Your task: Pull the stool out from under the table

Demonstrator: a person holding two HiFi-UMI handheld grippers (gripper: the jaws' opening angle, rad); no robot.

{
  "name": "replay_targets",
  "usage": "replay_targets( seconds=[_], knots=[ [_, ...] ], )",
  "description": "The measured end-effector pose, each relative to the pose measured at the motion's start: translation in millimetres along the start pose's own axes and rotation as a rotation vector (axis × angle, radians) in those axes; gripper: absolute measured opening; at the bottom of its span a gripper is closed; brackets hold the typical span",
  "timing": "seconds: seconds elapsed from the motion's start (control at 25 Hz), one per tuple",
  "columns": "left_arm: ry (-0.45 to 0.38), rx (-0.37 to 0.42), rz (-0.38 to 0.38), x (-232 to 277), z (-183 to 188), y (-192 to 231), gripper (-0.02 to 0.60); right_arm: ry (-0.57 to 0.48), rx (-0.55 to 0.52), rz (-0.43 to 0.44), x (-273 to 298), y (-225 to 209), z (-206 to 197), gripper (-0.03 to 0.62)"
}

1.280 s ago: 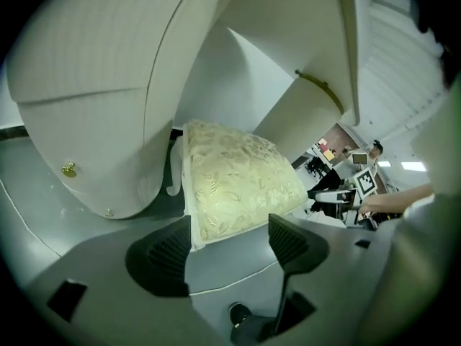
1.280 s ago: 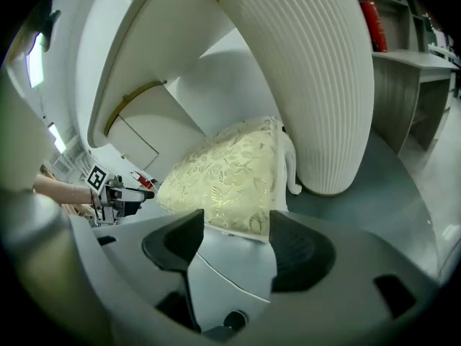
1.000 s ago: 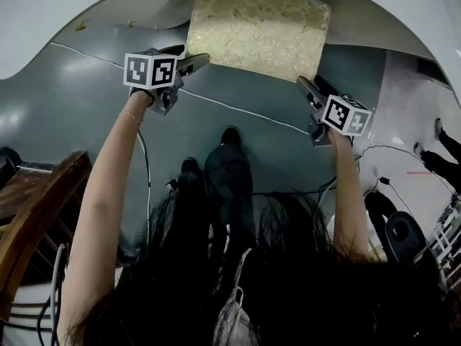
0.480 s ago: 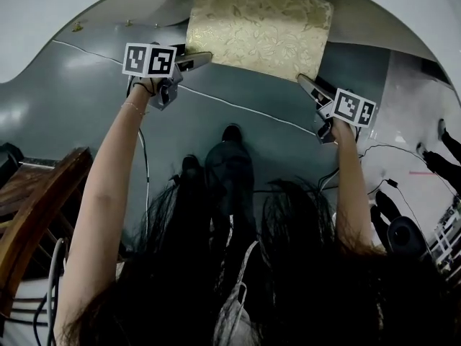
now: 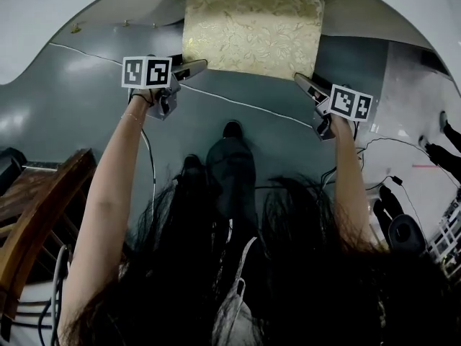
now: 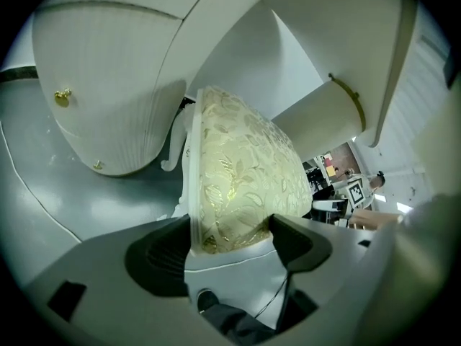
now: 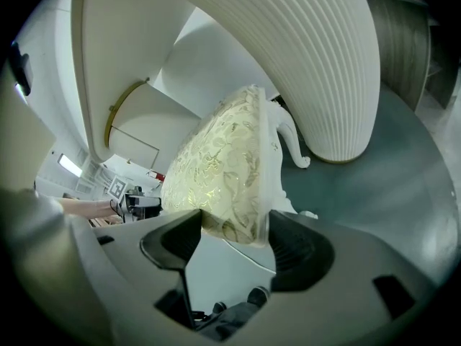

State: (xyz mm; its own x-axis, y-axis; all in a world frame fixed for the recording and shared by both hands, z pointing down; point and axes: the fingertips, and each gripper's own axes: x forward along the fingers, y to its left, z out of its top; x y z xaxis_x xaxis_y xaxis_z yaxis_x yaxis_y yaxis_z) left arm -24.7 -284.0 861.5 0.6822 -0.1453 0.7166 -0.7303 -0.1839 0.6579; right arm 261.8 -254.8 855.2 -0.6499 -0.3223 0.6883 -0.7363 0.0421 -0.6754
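The stool [image 5: 252, 27], with a gold leaf-patterned cushion and white legs, stands on the grey floor, its far part under the white table [image 5: 43, 6]. My left gripper [image 5: 196, 65] is at the stool's near left corner, my right gripper [image 5: 301, 81] at its near right corner. In the left gripper view the cushion corner [image 6: 245, 171] sits between the wide-spread jaws of the left gripper [image 6: 230, 229]. The right gripper view shows the same: the cushion corner [image 7: 223, 164] lies between the spread jaws of the right gripper [image 7: 232, 225]. I see no pad pressing into the cushion.
The white ribbed table pedestal [image 6: 108, 85] stands beside the stool. A wooden chair [image 5: 36, 215] is at the near left. A thin cable [image 5: 238, 103] crosses the floor in front of the stool, near the person's shoes [image 5: 230, 132]. More cables and a black object [image 5: 403, 233] lie at the right.
The stool and both grippers have shifted slightly up and left in the head view. Both grippers have stayed at the stool's near corners.
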Motion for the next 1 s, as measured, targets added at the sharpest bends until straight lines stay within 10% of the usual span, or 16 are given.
replay_targets(
  seconds=[1.0],
  knots=[
    [0.203, 0.003, -0.007, -3, 8, 9, 0.363, 0.055, 0.149, -0.088, 1, 5, -20, 0.291]
  ],
)
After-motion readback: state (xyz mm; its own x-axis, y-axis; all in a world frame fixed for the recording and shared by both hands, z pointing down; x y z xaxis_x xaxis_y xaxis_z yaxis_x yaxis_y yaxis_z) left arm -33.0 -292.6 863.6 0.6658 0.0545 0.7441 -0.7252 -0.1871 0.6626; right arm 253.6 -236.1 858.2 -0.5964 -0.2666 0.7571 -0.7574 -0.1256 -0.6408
